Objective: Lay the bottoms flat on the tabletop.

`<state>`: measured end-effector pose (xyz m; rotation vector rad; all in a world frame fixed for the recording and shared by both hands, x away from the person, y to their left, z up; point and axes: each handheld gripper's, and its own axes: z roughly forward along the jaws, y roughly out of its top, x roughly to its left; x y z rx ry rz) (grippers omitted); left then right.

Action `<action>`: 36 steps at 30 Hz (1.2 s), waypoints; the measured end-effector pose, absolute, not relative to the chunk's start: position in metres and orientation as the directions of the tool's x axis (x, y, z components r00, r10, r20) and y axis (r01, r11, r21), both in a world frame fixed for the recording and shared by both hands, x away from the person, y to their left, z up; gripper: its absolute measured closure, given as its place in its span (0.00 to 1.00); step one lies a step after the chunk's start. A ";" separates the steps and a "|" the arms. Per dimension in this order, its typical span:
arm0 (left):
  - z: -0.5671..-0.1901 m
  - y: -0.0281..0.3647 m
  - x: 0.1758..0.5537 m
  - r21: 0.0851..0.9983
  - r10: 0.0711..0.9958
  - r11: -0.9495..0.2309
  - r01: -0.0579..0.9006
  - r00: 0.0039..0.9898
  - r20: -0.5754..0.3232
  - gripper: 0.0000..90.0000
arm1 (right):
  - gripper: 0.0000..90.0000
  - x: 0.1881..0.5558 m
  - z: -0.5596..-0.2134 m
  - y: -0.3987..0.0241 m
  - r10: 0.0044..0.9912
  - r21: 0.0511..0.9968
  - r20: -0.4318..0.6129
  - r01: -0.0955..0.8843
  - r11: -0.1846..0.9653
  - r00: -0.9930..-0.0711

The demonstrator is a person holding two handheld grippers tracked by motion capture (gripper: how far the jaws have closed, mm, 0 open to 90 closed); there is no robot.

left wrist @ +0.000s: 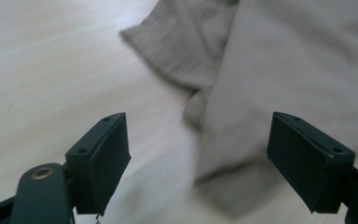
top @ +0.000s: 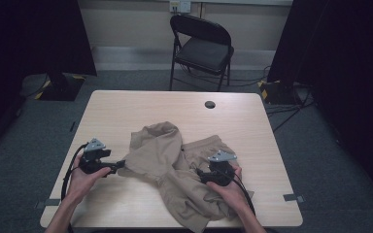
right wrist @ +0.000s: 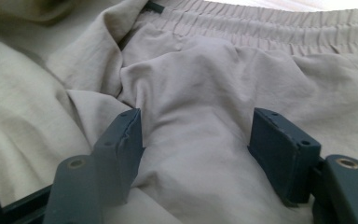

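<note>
Tan pants [top: 175, 165] lie crumpled near the counter's [top: 126, 107] front edge. My left gripper [left wrist: 198, 154] fingers are wide at the cloth's left edge. My right gripper [right wrist: 196, 140] fingers are wide, straddling a fold.

Dim room, evenly lit table; soft blur in the gripper views.

In the high view the table [top: 126, 104] is lit evenly from above, while the corners of the room are left almost black and the picture is slightly grainy. Only faint shadows are cast under the crumpled beige garment [top: 175, 165]. In the left gripper view the wooden surface is washed out to near white by glare, and both the wood and the cloth are smeared by blur; the black jaws are rendered sharper. In the right gripper view the cloth folds are seen fairly clearly, with soft shadows in the creases, and a bright overexposed strip is seen at the top edge.
</note>
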<state>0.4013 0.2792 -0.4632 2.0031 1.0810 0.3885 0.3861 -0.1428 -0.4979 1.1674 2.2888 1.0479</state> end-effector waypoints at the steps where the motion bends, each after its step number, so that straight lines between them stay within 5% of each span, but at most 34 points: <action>1: -0.460 0.274 0.407 0.780 0.794 -0.303 0.547 0.598 -0.111 0.23 | 0.38 0.385 -0.498 -0.143 0.808 0.753 0.013 0.538 0.380 -0.589; 10: -0.459 0.215 0.463 0.807 0.725 -0.257 0.531 0.658 -0.202 0.32 | 0.38 0.384 -0.498 -0.142 0.804 0.755 0.002 0.528 0.389 -0.595; 21: -0.482 0.167 0.491 0.728 0.727 -0.375 0.574 0.669 -0.154 0.35 | 0.38 0.384 -0.498 -0.143 0.806 0.755 0.013 0.534 0.380 -0.592; 24: -0.483 0.168 0.489 0.744 0.717 -0.360 0.563 0.677 -0.165 0.48 | 0.38 0.384 -0.498 -0.143 0.806 0.755 0.013 0.534 0.380 -0.592; 31: -0.480 0.171 0.481 0.762 0.680 -0.340 0.551 0.704 -0.206 0.96 | 0.38 0.384 -0.498 -0.142 0.806 0.755 0.009 0.533 0.383 -0.592; 36: -0.460 0.182 0.467 0.805 0.632 -0.298 0.513 0.738 -0.236 0.99 | 0.38 0.384 -0.498 -0.142 0.803 0.756 0.001 0.526 0.390 -0.596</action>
